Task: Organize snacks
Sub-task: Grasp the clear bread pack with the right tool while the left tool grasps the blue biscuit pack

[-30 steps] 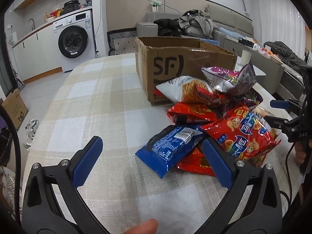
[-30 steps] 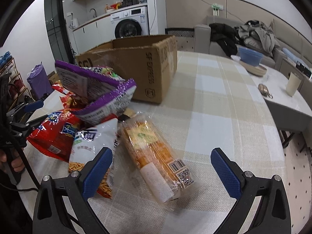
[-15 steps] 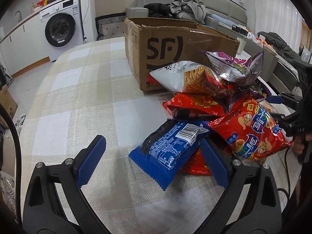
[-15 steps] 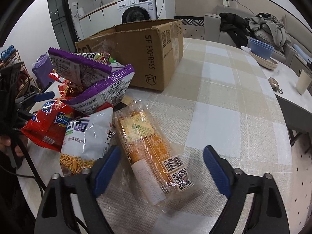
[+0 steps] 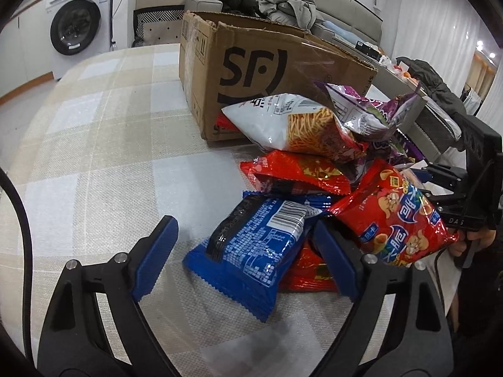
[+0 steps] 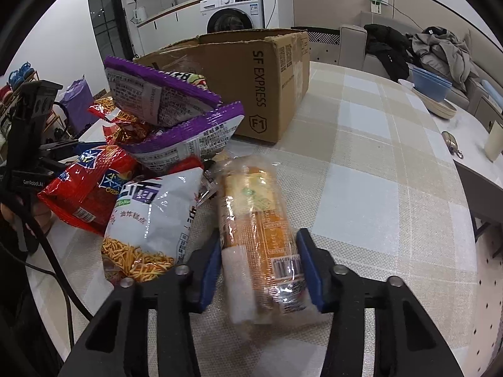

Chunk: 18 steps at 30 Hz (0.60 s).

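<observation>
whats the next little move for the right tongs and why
Probably lift and carry toward the cardboard box. The right tongs are already clamped on the near end of the orange cracker pack, which lies on the tablecloth, and the box stands open behind the pile.

Checked table (image 5: 94, 163): cardboard box (image 5: 251, 72), snack packets (image 5: 257, 245)

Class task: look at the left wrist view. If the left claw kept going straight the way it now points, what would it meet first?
Most likely the blue foil snack packet, lying on the checked tablecloth between the closing fingers of the left claw, not yet pressed. Depth is unclear.
</observation>
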{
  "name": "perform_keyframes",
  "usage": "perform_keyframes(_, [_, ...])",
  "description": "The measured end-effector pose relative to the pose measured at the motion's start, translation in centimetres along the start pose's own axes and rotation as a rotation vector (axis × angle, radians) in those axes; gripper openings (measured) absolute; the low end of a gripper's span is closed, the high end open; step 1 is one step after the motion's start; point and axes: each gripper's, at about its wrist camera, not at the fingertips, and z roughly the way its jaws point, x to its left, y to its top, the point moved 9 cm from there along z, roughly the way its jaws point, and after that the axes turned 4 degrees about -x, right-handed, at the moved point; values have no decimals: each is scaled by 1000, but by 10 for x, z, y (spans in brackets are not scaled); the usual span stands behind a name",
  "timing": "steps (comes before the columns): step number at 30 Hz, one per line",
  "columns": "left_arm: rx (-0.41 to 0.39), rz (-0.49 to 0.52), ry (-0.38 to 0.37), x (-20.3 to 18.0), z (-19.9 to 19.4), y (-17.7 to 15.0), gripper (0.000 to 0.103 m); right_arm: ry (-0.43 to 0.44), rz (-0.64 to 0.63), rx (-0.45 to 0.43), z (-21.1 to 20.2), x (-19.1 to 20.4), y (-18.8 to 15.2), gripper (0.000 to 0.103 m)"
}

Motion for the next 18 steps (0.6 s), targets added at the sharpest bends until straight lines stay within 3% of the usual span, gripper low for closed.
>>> perform_keyframes(5, [15, -18, -36, 4, 10, 3, 86, 2, -14, -4, -3, 6, 0, 39])
perform_keyframes(8, [11, -18, -69, 4, 15, 7, 75, 4, -17, -11, -5, 8, 0, 39])
perform_keyframes(13, [0, -16, -140, -14, 11, 5, 42, 9, -9, -37, -11, 10, -2, 38])
perform_keyframes(18, [-27, 24, -86, -18, 4, 5, 41, 9, 3, -51, -17, 7, -3, 38])
